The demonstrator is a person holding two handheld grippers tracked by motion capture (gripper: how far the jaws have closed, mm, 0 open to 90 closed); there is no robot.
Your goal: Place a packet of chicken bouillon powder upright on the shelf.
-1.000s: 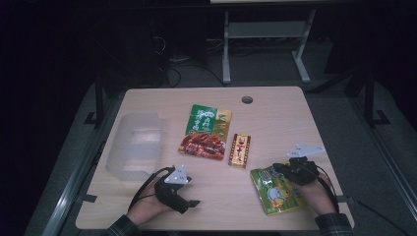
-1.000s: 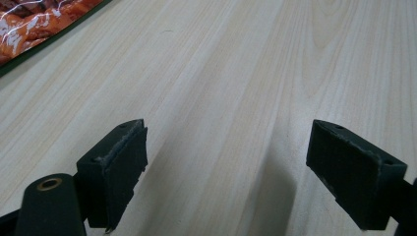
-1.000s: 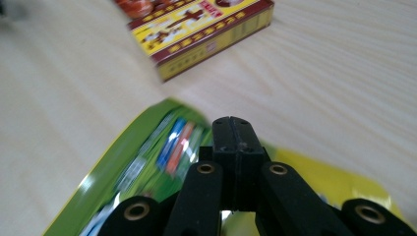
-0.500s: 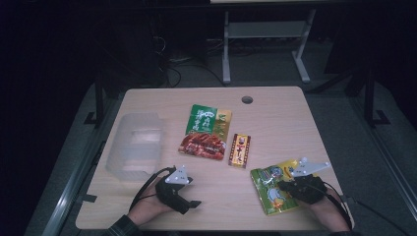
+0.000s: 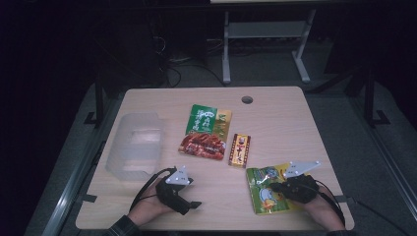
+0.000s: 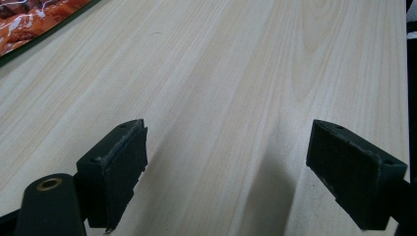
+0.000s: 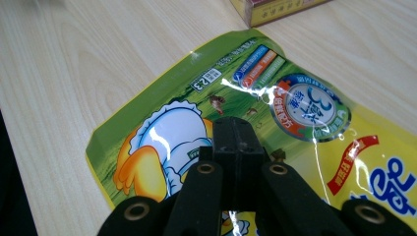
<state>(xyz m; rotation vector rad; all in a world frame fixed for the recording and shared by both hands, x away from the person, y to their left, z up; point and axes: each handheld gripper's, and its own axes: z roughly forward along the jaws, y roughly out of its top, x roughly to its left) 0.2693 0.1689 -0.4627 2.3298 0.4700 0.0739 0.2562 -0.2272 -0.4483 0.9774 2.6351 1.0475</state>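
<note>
Snack pouch (image 5: 268, 189), green and yellow, lies flat at lower right of the bench (image 5: 275, 113). Right hand-held gripper (image 7: 236, 129), jaws pressed together, hovers over it. Likely light, floppy, slippery; best pinched at an edge.

Legible markings are confined to the green-and-yellow snack pouch (image 7: 255, 98) in the right gripper view. A round blue-and-white seal (image 7: 309, 108) bears a large numeral 3 with small characters too fine to read. A small white label (image 7: 210, 78) near the pouch edge appears to read "2.3". Large blue characters (image 7: 393, 182) at the right edge are cut off. Printing on the other packages in the high view is too small to read.
</note>
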